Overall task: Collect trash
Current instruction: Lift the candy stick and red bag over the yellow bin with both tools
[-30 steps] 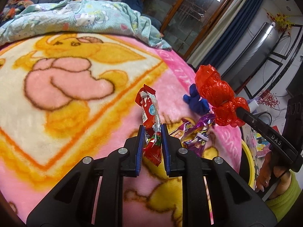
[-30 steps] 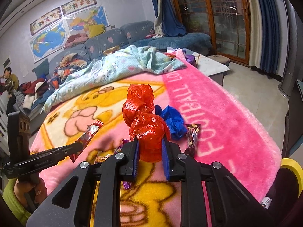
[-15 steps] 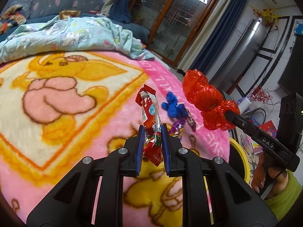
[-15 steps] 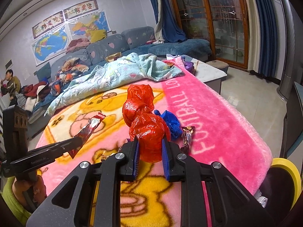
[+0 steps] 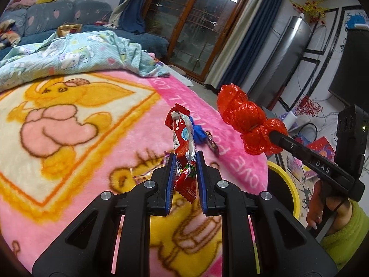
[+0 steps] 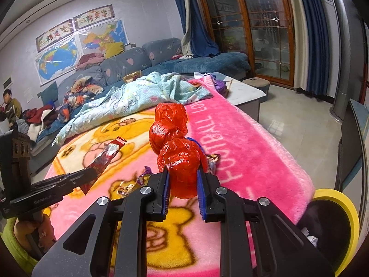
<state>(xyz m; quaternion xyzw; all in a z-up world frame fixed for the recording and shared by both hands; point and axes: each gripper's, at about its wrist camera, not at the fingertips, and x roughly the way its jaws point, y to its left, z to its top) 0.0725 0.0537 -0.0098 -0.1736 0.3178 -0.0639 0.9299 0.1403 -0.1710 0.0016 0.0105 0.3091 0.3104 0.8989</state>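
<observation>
The left gripper [image 5: 184,161] is clamped on a red wrapper [image 5: 182,136], a flat foil sachet pinched near its lower end so most of it stands up above the jaws. It looks nearly weightless and limp, slick on its printed face, so it should be held across the flat, close to the crimped seam, where it cannot slide out. The right gripper [image 6: 183,175] is closed around a red bag [image 6: 174,143], a knotted wad of thin plastic film held by its lowest lobe while two more lobes rise above. That film seems soft and springy; it will likely squash under pressure and could slip, so a bite deep into the lobe appears safest. Both pieces are off the blanket [image 5: 76,161], held above its near edge. Both grippers point forward and slightly upward over the blanket, side by side, the right one showing at the right of the left view with the person's hand [image 5: 322,207] under its handle. More trash lies near the blanket's right edge: a blue wad [image 5: 199,132], a dark candy wrapper [image 6: 212,161] just beside it, and purple wrappers [image 6: 144,176] nearer the middle. A yellow-rimmed bin [image 6: 346,217] stands just off the blanket's near right corner, probably where both pieces are headed.
</observation>
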